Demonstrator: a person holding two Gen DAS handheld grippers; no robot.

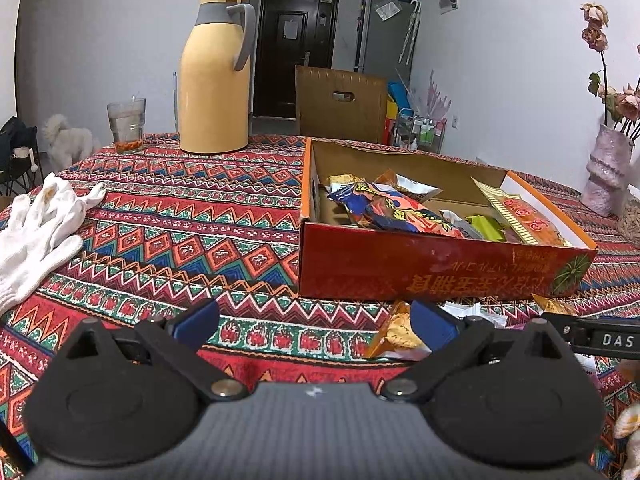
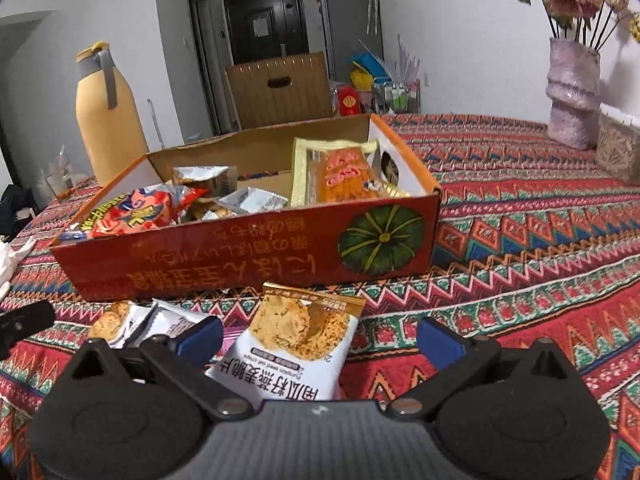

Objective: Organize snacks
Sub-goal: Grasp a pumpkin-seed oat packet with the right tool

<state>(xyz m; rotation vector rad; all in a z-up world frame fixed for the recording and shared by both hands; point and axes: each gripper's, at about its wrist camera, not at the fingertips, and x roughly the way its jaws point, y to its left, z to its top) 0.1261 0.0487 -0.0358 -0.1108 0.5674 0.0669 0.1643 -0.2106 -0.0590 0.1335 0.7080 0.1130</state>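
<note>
Where visible, only leftward: white glove (image 1: 38, 232).

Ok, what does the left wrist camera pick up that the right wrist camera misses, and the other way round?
Only the left wrist view shows the whole white knitted glove on the patterned tablecloth and a white dog beyond the table.

Only the right wrist view shows the white and gold oat crisp packet lying between the open right gripper's fingers.

Both show the red cardboard box of snacks, the yellow thermos jug, the drinking glass and the pink vase.
</note>
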